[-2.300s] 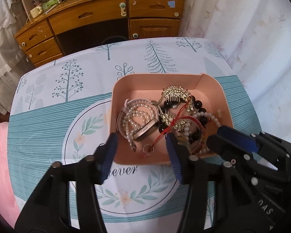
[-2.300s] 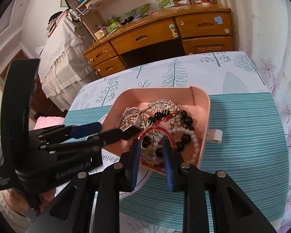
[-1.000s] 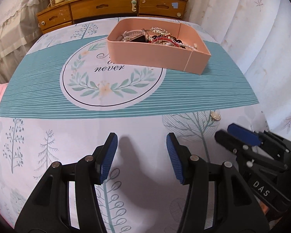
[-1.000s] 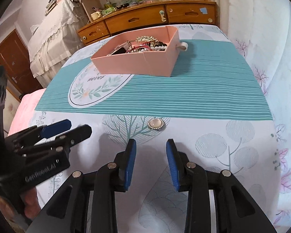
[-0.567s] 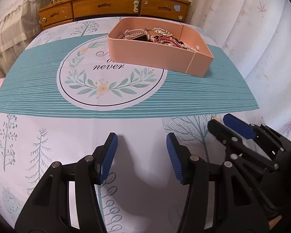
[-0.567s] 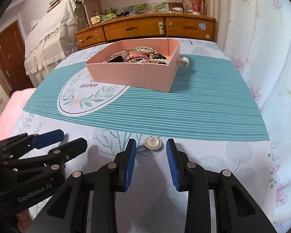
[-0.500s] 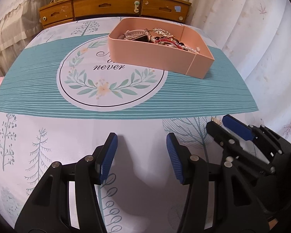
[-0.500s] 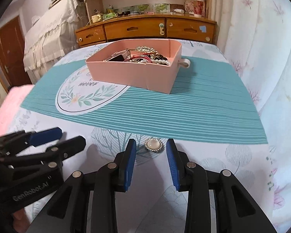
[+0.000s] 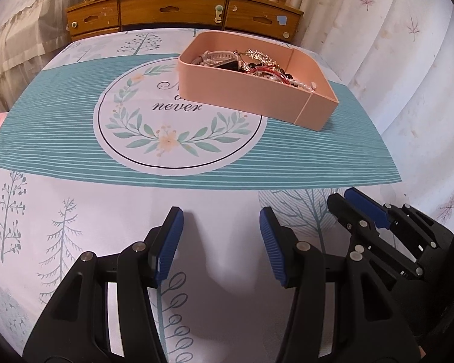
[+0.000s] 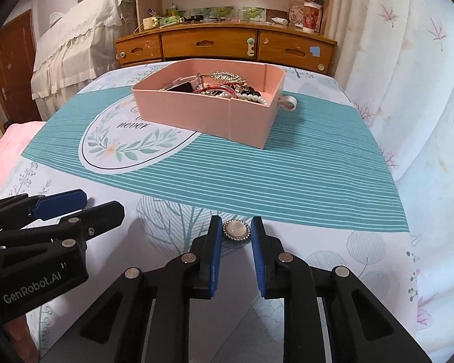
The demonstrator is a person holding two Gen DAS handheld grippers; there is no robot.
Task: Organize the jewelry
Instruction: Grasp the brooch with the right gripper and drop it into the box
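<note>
A round pearl brooch (image 10: 236, 230) with a rhinestone rim lies on the tablecloth. My right gripper (image 10: 235, 227) is open, low over the cloth, with its fingertips on either side of the brooch, not closed on it. In the left wrist view the right gripper (image 9: 351, 201) hides the brooch. My left gripper (image 9: 221, 224) is open and empty over the white part of the cloth; it also shows in the right wrist view (image 10: 93, 202). The pink tray (image 9: 245, 90) holds pearls, black beads, a red cord and a gold hair comb; it also shows in the right wrist view (image 10: 202, 112).
The table has a teal striped cloth (image 10: 287, 175) with a wreath print (image 9: 178, 121). A small white ring-shaped object (image 10: 290, 103) lies right of the tray. A wooden dresser (image 10: 227, 45) stands behind the table, a curtain (image 10: 408, 75) to the right.
Both grippers pulled back from over the tray to the near part of the table. My right gripper then moved forward until its fingertips flank the brooch. The left gripper stayed open and almost still.
</note>
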